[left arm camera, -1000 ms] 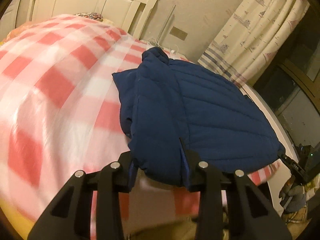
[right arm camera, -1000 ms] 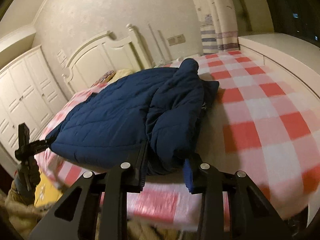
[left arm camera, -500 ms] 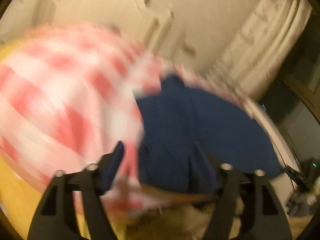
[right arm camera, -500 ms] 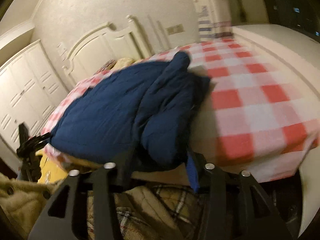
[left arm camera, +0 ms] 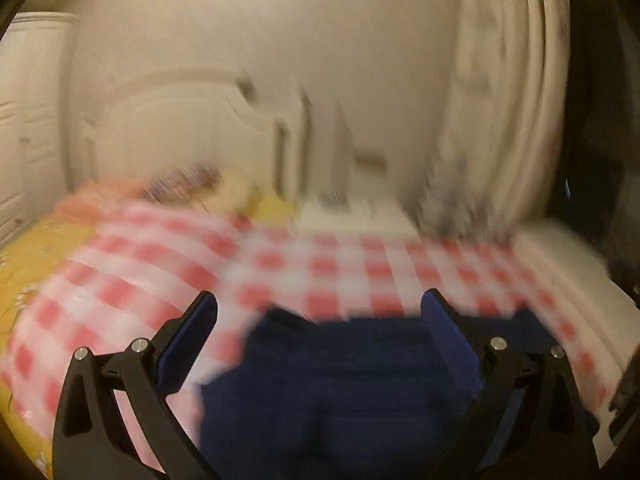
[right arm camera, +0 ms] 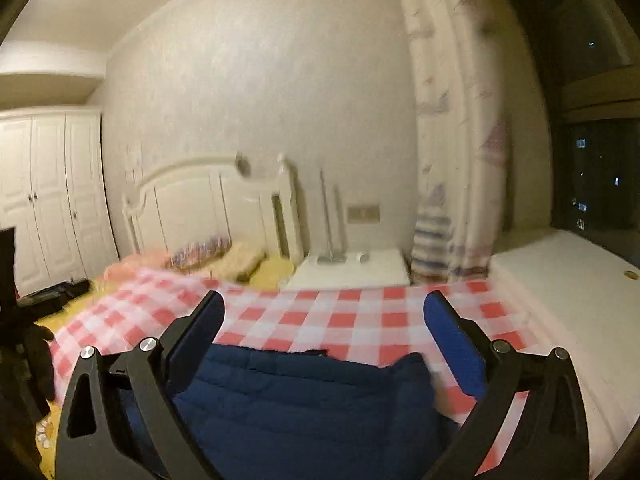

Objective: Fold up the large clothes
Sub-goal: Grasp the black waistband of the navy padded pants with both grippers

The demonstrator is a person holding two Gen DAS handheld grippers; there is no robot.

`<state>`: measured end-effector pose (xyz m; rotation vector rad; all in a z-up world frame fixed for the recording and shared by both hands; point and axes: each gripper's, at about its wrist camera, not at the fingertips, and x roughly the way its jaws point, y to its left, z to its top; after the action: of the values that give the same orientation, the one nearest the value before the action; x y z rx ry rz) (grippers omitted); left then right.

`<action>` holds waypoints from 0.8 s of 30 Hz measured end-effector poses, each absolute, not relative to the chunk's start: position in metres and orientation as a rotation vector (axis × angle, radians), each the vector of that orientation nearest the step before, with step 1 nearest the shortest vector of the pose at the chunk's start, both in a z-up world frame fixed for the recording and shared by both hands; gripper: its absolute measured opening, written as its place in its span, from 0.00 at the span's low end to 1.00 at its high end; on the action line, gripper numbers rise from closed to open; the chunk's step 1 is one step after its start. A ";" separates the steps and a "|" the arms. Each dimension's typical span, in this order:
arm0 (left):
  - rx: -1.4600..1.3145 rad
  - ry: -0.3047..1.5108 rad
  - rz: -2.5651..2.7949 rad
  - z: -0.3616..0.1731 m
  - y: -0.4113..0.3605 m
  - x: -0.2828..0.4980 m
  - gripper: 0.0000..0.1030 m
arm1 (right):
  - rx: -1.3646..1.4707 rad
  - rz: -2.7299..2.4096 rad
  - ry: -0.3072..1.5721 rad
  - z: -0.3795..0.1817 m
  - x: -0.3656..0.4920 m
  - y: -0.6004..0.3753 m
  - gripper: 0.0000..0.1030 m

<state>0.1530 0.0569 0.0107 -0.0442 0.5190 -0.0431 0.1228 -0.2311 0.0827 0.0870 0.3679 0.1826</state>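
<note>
A navy quilted jacket (left arm camera: pixel 340 392) lies folded on the red-and-white checked sheet (left arm camera: pixel 332 276) near the foot of the bed. My left gripper (left arm camera: pixel 320 308) is open wide above the jacket and holds nothing; this view is blurred. In the right wrist view the jacket (right arm camera: pixel 312 404) lies just below my right gripper (right arm camera: pixel 324 306), which is also open wide and empty. The left gripper (right arm camera: pixel 24 312) shows dark at the far left of the right wrist view.
A white headboard (right arm camera: pixel 208 208) and pillows (right arm camera: pixel 236 260) are at the far end of the bed. A white nightstand (right arm camera: pixel 352 270) and a curtain (right arm camera: pixel 452 160) stand at the back right. A white ledge (right arm camera: pixel 568 280) runs along the right. A wardrobe (right arm camera: pixel 44 192) is at the left.
Both grippers let go of the jacket and opened wide. Both lifted and tilted up, so the views now face the headboard and wall. The jacket stays on the bed.
</note>
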 end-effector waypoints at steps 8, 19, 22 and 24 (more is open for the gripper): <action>0.030 0.968 -0.059 -0.124 0.015 0.279 0.98 | -0.056 0.087 0.937 -0.065 0.252 -0.182 0.96; -0.032 0.912 -0.092 -0.136 0.026 0.279 0.98 | 0.043 0.114 0.993 -0.075 0.263 -0.193 0.96; -0.036 0.901 -0.095 -0.133 0.024 0.283 0.98 | 0.058 0.115 0.963 -0.058 0.263 -0.192 0.90; -0.042 0.895 -0.097 -0.133 0.025 0.282 0.98 | 0.046 0.113 0.881 -0.039 0.256 -0.187 0.86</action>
<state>0.2821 0.0250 -0.1328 -0.0416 0.8949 -0.0974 0.2564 -0.1874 -0.0389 0.0458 0.8806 0.1134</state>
